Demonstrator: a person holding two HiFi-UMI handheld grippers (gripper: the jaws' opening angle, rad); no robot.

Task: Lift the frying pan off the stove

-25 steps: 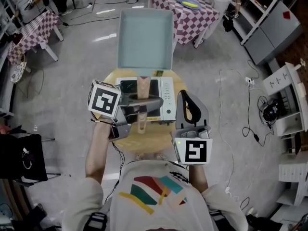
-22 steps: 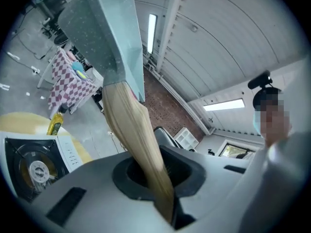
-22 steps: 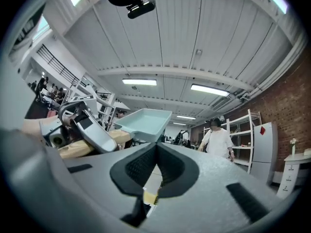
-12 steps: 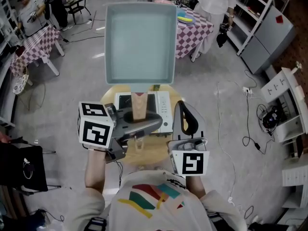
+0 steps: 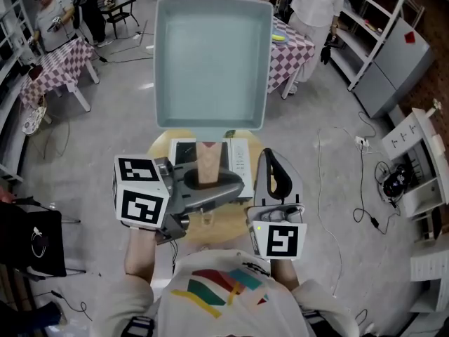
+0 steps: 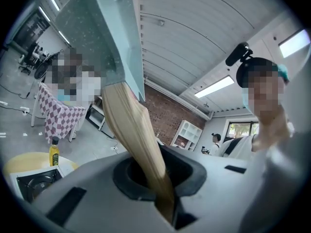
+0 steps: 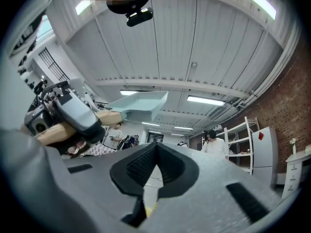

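Note:
A pale teal square frying pan [image 5: 210, 62] hangs high above the white stove [image 5: 240, 161], tilted up toward my head. Its wooden handle [image 5: 208, 163] runs down into my left gripper [image 5: 214, 188], which is shut on it. In the left gripper view the handle [image 6: 136, 140] sits pinched between the jaws and the pan [image 6: 104, 38] rises above. The stove [image 6: 34, 181] lies far below. My right gripper [image 5: 273, 161] points upward beside the stove, shut and empty. In the right gripper view, past my right gripper [image 7: 155, 164], the pan [image 7: 138, 103] is level in the air.
The stove stands on a small round yellow table [image 5: 224, 220] with an oil bottle [image 6: 54, 152] on it. Checkered tables [image 5: 52, 65] [image 5: 287, 37] and people stand at the back. White shelves [image 5: 414, 153] and cables are at the right, a black bag [image 5: 31, 234] at the left.
The pan has risen off the stove toward the head camera and looks much larger. My left gripper has shifted left and down a little with the handle. The right gripper has stayed put.

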